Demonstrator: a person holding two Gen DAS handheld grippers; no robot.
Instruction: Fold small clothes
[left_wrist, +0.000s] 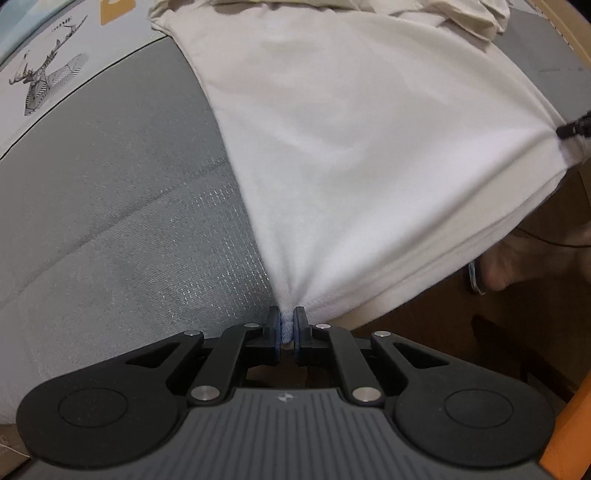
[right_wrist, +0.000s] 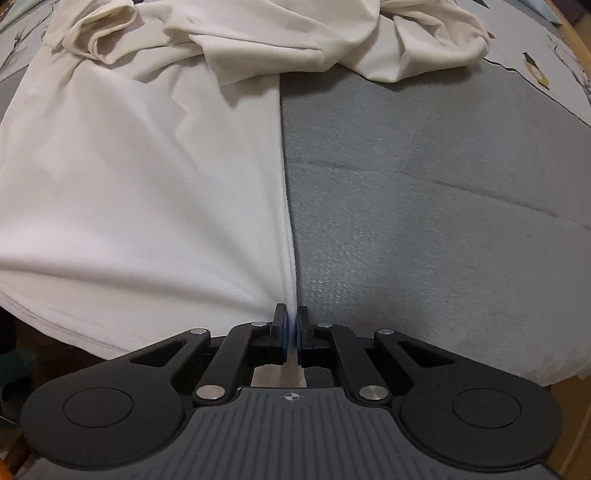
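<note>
A white T-shirt lies spread over a grey cushioned surface, its hem hanging toward me. My left gripper is shut on the hem's left corner, cloth pinched between the blue pads. The tip of my right gripper shows at the far right edge of that view, holding the other corner. In the right wrist view the same white T-shirt fills the left half, and my right gripper is shut on its right hem corner. The sleeves lie bunched at the far end.
The grey cushioned surface has a pale printed border around it. A wooden floor lies below its near edge, with a person's foot in a sandal on it. An orange frame piece stands at the lower right.
</note>
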